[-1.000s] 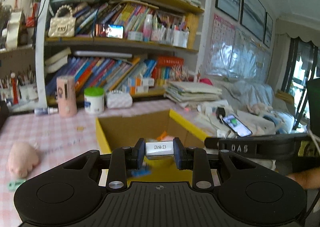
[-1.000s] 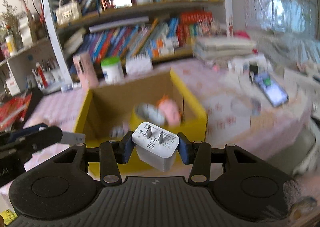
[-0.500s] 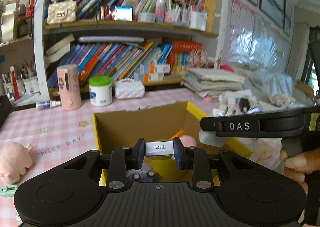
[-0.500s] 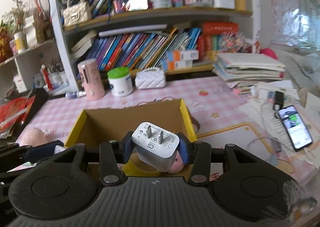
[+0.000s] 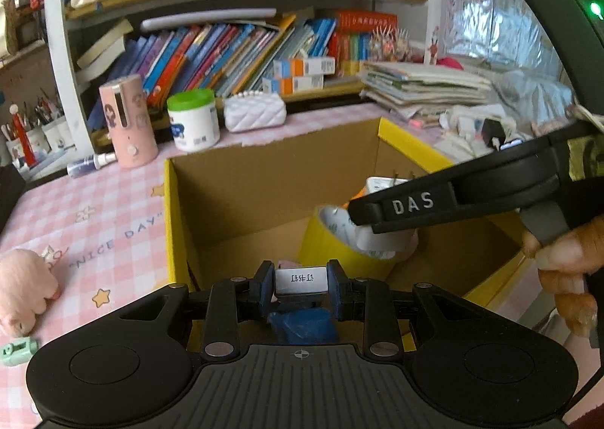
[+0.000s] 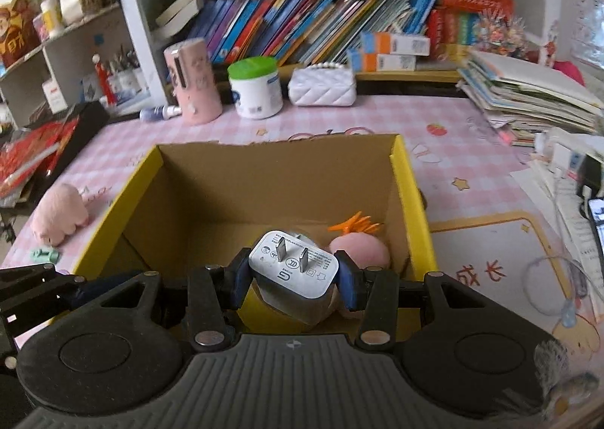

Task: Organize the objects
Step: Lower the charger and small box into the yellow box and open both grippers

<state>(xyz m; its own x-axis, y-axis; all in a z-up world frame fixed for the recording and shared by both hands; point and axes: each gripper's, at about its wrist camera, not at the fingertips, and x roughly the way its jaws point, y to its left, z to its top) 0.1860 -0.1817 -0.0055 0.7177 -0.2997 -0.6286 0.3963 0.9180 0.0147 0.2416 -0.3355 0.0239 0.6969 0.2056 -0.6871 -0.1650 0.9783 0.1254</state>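
On pink tablecloth (image 6: 468, 168): cardboard box (image 6: 279, 179), bookshelf (image 6: 302, 13) behind.

The box (image 6: 211, 198) is raw matt cardboard inside, with glossy yellow outer walls. The charger (image 6: 294, 274) looks like smooth white plastic with two metal prongs. The left tool (image 5: 301, 289) is matt black plastic. The pink toy (image 6: 56, 217) near the counter's left edge looks like soft plush. The counter (image 6: 472, 164) wears a smooth checked cover.

Pink checked tablecloth (image 6: 472, 149) spread over table. Pink cylinder (image 6: 192, 79), green-lidded white jar (image 6: 256, 87) and white quilted purse (image 6: 321, 86) lined along far edge. Bookshelf (image 6: 302, 19) seen behind. Paper stack (image 6: 528, 93) piled far right.
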